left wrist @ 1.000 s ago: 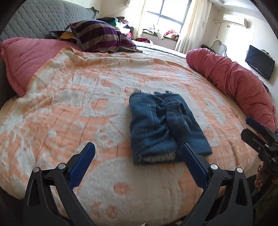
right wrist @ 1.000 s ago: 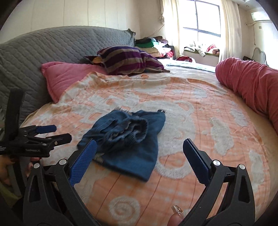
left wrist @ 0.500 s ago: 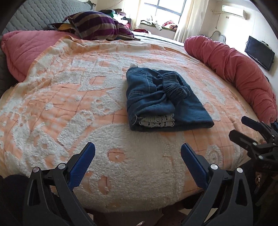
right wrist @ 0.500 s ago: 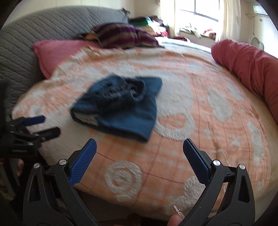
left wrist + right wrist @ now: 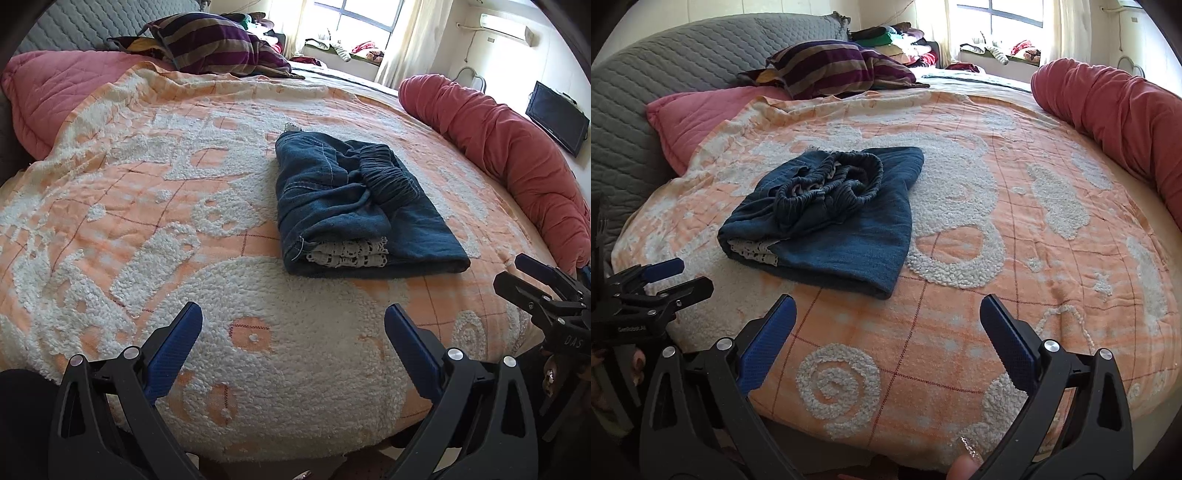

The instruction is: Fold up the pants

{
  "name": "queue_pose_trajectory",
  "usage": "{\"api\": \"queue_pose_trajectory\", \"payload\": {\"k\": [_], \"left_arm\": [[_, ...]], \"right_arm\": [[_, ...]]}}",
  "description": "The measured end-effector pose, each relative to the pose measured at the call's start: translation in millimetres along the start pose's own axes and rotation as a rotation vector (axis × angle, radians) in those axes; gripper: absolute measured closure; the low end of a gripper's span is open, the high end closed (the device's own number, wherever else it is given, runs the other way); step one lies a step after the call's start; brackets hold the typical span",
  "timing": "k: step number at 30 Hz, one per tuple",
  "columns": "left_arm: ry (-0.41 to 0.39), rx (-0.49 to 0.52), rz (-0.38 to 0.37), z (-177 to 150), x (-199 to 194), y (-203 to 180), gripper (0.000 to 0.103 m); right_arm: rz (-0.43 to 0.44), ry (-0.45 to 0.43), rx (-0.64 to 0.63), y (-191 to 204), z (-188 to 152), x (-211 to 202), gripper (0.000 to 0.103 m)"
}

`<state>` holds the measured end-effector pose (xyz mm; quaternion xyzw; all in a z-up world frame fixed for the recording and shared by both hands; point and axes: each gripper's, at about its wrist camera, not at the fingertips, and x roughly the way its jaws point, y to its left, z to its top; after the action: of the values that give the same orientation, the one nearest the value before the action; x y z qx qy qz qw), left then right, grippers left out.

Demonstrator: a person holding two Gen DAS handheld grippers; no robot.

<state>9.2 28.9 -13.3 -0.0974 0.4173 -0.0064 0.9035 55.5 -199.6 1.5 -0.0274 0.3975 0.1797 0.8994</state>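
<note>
Pants (image 5: pixel 354 210) folded into a compact dark-blue bundle on the orange-and-white blanket (image 5: pixel 147 206), near the middle of the bed, at about 12 o'clock from the left tool (image 5: pixel 293 345) and 11 o'clock from the right tool (image 5: pixel 886 328). Elastic waistband bunched on top; white lace trim showing at the near edge between the layers. Folding judged essentially done; at most a tidy of the rumpled waistband left, though nothing forces it.

Both tools spread wide, holding nothing, hovering off the near edge of the bed and well apart from the bundle. Right tool also seen at 3 o'clock in the left view, left tool at 9 o'clock in the right view.

Against a second ago: bundle then lying right between the tips of each tool, now clearly farther off, with a broad strip of blanket between. Both tools drawn back toward the bed's edge and lifted a little. Bundle itself unchanged in shape and place. Striped pillow (image 5: pixel 214 44) and red bolster (image 5: pixel 509 147) as before.
</note>
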Motion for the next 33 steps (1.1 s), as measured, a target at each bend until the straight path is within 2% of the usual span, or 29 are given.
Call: {"api": "queue_pose_trajectory", "payload": {"k": [33], "left_arm": [[-0.007, -0.004, 0.018, 3.9, -3.2, 1.9, 0.005]], "right_arm": [[-0.003, -0.001, 0.003, -3.0, 0.9, 2.1, 0.009]]}}
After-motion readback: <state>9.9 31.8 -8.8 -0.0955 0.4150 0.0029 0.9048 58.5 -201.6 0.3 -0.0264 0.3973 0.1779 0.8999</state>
